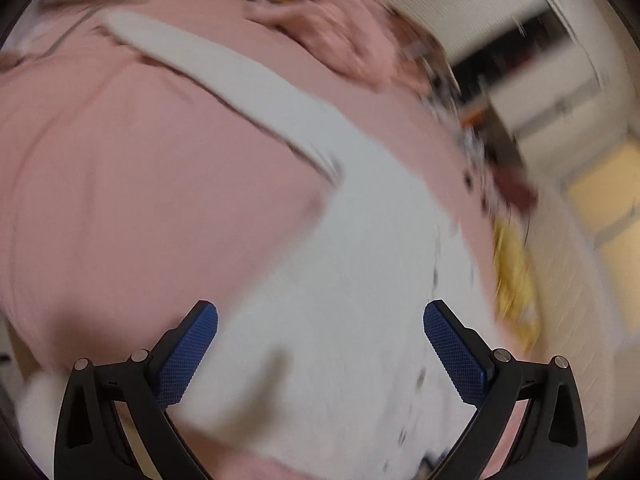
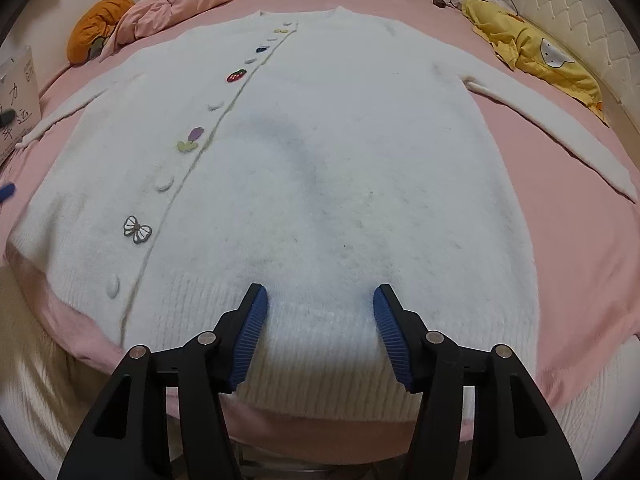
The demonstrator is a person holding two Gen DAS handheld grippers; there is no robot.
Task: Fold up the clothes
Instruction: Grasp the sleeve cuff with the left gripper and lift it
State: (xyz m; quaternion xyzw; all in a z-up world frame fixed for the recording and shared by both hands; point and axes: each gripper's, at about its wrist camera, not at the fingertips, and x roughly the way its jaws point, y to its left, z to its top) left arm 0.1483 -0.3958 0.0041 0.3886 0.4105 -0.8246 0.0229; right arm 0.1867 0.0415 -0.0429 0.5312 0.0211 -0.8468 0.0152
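Pink bed sheet (image 2: 560, 216) carries a white cardigan (image 2: 320, 160) spread flat. Right gripper (image 2: 318, 300) and left gripper (image 1: 320, 316) gape, holding nothing; left view is blurred.

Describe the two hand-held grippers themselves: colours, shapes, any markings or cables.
Both look alike. The left hand-held gripper has two black angular plastic arms with cut-out slots, round silver pivot pins, and blue pads with a fine dotted grid. The right hand-held gripper has the same black arms and silver pins, but its blue pads look ribbed. No cables, sleeves or printed markings show.
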